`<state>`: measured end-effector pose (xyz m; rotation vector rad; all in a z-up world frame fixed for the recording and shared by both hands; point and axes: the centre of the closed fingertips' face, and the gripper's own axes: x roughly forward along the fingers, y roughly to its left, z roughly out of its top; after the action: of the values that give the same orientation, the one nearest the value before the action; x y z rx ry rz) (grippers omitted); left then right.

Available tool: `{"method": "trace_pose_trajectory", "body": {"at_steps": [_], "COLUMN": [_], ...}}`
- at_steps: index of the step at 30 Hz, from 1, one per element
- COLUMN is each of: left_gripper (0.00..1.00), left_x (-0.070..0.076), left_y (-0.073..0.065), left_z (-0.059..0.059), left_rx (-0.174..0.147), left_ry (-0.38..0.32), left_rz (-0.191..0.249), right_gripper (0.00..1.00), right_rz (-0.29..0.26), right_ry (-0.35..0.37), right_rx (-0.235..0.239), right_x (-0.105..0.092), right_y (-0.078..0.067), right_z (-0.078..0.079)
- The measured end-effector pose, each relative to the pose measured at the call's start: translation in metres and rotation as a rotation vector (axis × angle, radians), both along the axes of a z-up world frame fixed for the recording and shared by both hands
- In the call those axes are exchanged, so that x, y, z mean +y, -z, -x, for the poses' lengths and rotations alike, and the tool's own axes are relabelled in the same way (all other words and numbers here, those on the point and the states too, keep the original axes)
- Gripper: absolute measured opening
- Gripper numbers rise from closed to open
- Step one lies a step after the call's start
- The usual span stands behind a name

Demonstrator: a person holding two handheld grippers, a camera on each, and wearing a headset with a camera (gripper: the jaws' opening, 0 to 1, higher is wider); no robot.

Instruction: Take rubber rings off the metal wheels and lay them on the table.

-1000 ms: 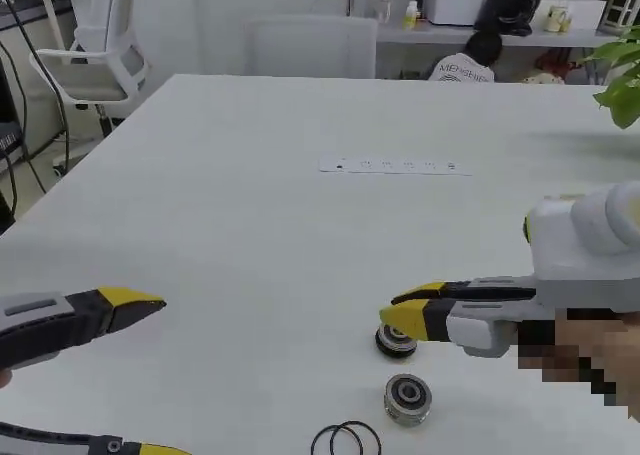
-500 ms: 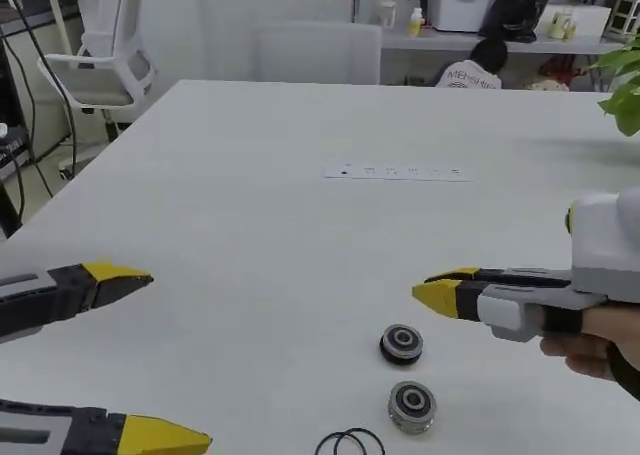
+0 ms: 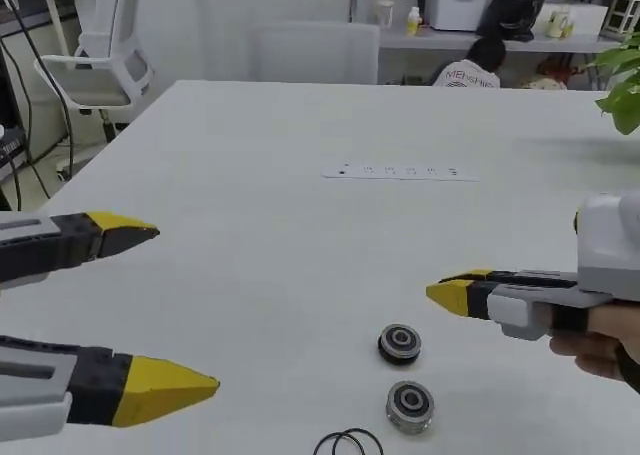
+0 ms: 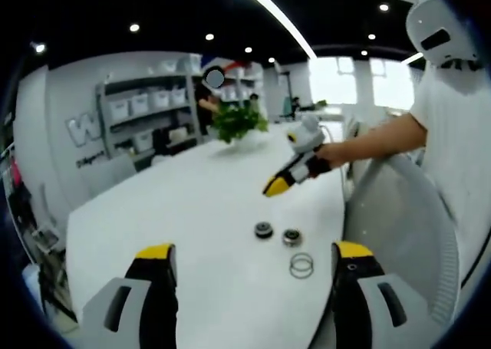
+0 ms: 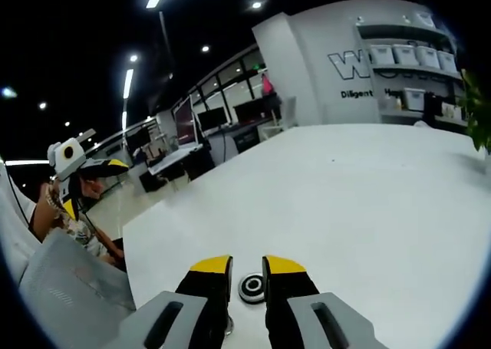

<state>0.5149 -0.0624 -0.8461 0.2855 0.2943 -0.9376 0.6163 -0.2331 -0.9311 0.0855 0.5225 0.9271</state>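
Two small metal wheels lie near the table's front edge. The farther wheel point(image 3: 400, 343) point(image 4: 264, 229) carries a dark rubber ring. The nearer wheel point(image 3: 410, 402) point(image 4: 291, 237) looks bare and silver. Two loose black rings point(image 3: 348, 443) point(image 4: 301, 265) lie overlapping on the table just in front of them. My right gripper point(image 3: 432, 294) point(image 4: 270, 188) hovers shut, up and right of the wheels, holding nothing; its own view shows the ringed wheel point(image 5: 251, 288) just beyond its tips point(image 5: 247, 265). At the left my left gripper point(image 3: 183, 310) point(image 4: 253, 253) stands wide open and empty.
A flush socket strip point(image 3: 395, 171) sits in the white table point(image 3: 270, 205) farther back. An office chair point(image 3: 100, 55) stands at the far left corner and a plant point(image 3: 622, 75) at the right edge. A person sits at a bench behind.
My right gripper has drawn back to the right and up, away from the ringed wheel it was over. The left gripper's jaws have come farther forward into the head view.
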Motion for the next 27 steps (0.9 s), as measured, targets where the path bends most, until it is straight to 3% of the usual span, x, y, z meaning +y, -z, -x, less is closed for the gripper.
{"method": "trace_pose_trajectory", "body": {"at_steps": [5, 11, 17, 27], "left_gripper": [0.83, 0.82, 0.82, 0.79], "left_x": [-0.008, -0.018, -0.028, -0.058], "left_y": [0.000, -0.013, -0.028, -0.038], "left_z": [-0.003, -0.012, -0.025, -0.049], "left_rx": [-0.006, -0.037, -0.077, -0.117], "left_ry": [0.027, 0.059, 0.084, 0.149], "left_rz": [-0.026, -0.029, -0.031, -0.028], "right_gripper": [0.13, 0.13, 0.13, 0.13], "right_rz": [0.012, 0.037, 0.067, 0.083], "right_ry": [-0.001, -0.005, -0.015, -0.016], "right_rx": [0.008, 0.015, 0.025, 0.033], "right_x": [-0.001, -0.002, -0.003, -0.006], "right_y": [0.004, 0.010, 0.018, 0.024], "right_z": [0.000, 0.001, 0.003, 0.004]}}
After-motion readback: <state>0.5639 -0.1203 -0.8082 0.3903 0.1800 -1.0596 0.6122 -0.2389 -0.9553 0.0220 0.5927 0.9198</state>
